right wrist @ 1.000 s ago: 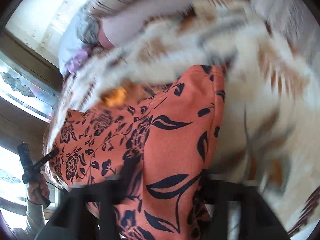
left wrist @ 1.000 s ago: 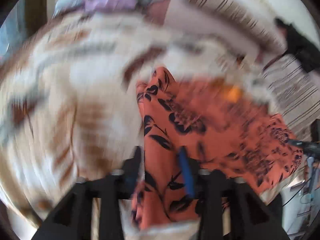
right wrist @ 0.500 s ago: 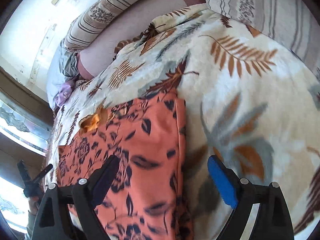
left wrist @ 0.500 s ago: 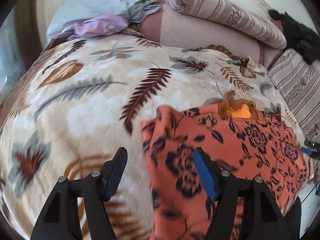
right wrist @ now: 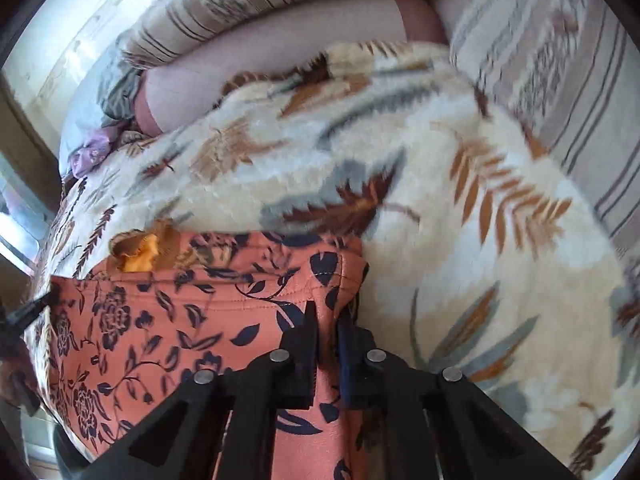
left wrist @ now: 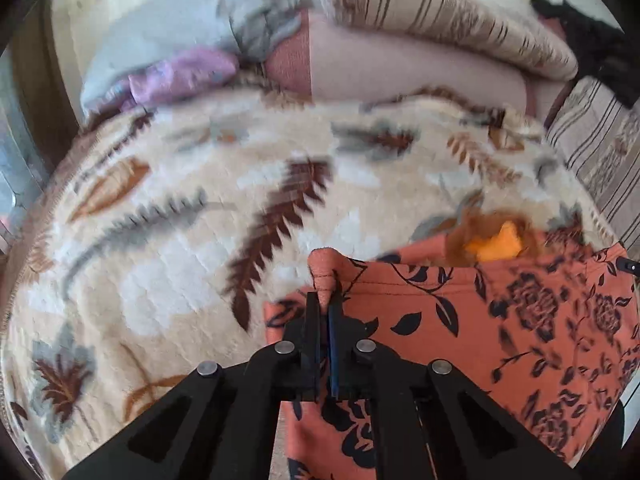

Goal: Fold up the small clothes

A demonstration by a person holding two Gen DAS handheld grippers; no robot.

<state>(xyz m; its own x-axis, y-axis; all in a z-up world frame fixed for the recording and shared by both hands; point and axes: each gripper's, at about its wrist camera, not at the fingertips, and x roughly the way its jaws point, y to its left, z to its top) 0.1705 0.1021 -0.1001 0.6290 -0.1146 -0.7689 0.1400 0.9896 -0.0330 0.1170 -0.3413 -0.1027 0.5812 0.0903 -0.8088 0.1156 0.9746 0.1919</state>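
Closest in, left view: left gripper (left wrist: 325, 308) clenched tight on a pinched-up corner of the orange floral garment (left wrist: 500, 332), jaws pressed together with a little nub of fabric poking out above them. Blue pad just visible on one finger.

Right view, same deal: right gripper (right wrist: 326, 320) clamped down on the opposite top corner of that garment (right wrist: 168, 332), right at the hemmed edge, fabric sandwiched between the black fingers.

Garment itself spread flat on the leaf-print blanket (left wrist: 180, 240), orange-red with dark navy flowers and leaves, stitched hem running along the far edge between the two held corners. Draped toward the near edge of the bed in both views.

Just past the hem: a small yellow-orange piece (left wrist: 494, 242) with a brown frilly edge, touching the garment's far side. Same thing in the right view (right wrist: 140, 258). Too blurry to say what exactly.

Further back: cream fleece blanket with brown, orange and grey fern leaves, covering most of the bed (right wrist: 460, 220).

Far end: pinkish headboard cushion (left wrist: 400, 68), a striped bolster (left wrist: 460, 12) lying across it, another striped cushion (left wrist: 600, 160) off to the side. Grey cloth (left wrist: 180, 28) and a lilac bundle (left wrist: 180, 76) heaped in the far corner. Something black (left wrist: 592, 48) at the edge, can't tell what.
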